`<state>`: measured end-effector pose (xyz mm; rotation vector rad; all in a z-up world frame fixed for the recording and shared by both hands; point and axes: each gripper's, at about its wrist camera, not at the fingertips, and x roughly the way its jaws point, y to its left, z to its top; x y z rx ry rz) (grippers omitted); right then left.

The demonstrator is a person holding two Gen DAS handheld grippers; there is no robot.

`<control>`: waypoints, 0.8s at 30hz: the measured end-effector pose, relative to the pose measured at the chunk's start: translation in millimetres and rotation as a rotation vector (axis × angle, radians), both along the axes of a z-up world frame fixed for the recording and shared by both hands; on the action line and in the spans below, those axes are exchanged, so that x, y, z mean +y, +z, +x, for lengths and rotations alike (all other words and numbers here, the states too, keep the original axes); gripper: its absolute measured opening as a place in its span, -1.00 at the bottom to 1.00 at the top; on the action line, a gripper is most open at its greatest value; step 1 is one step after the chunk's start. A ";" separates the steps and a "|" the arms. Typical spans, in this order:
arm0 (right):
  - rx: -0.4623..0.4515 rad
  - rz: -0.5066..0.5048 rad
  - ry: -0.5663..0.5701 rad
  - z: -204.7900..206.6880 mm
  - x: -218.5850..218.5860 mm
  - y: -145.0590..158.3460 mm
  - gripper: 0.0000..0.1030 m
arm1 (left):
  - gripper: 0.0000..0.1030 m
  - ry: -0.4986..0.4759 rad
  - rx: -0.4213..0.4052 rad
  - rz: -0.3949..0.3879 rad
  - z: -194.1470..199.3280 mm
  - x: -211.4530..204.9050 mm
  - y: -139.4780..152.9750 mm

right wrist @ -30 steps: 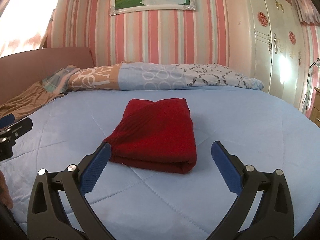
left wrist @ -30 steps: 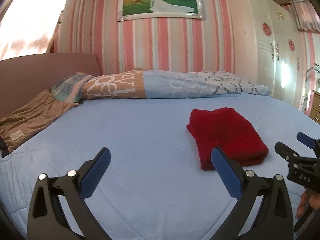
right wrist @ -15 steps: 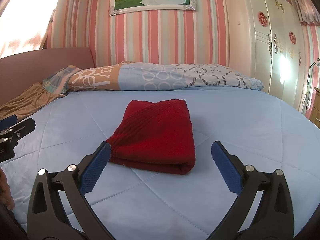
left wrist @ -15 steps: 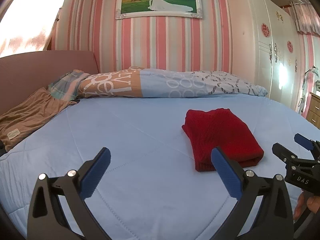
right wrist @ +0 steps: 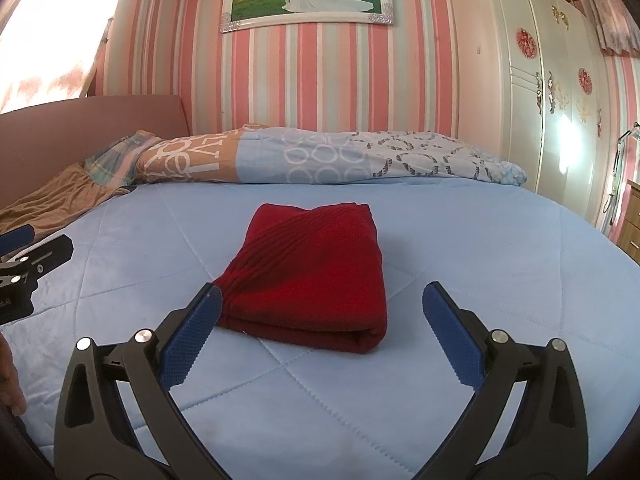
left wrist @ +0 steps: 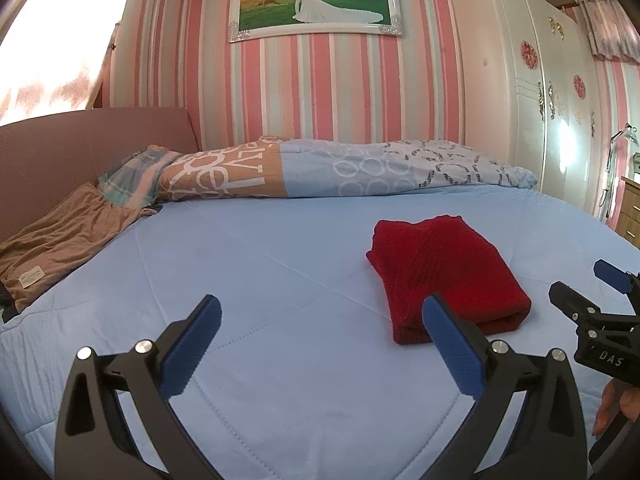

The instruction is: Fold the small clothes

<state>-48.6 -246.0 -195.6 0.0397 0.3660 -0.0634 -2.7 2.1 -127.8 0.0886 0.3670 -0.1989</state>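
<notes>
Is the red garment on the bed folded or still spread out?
Folded. The red garment lies as a compact rectangle with stacked layers and a rounded fold at its near edge, untouched by either gripper.

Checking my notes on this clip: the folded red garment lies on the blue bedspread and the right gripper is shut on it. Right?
Not quite. The right gripper is open and holds nothing, as the right wrist view shows. The folded red garment does lie on the blue bedspread.

red folded garment: one
claws: two, the left claw and the right claw
brown garment: one
patterned quilt: one
plaid cloth: seemingly one, partly hidden
framed picture: one
wardrobe: one
</notes>
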 end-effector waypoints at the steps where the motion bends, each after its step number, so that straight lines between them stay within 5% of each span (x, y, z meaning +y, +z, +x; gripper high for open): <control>1: 0.001 -0.001 0.001 -0.2 0.0 -0.2 0.94 | 0.96 0.002 0.001 0.001 -0.2 0.3 0.2; 24: 0.008 -0.018 0.000 -2.7 -1.9 0.5 0.94 | 0.96 0.024 0.006 0.026 -2.9 6.6 0.4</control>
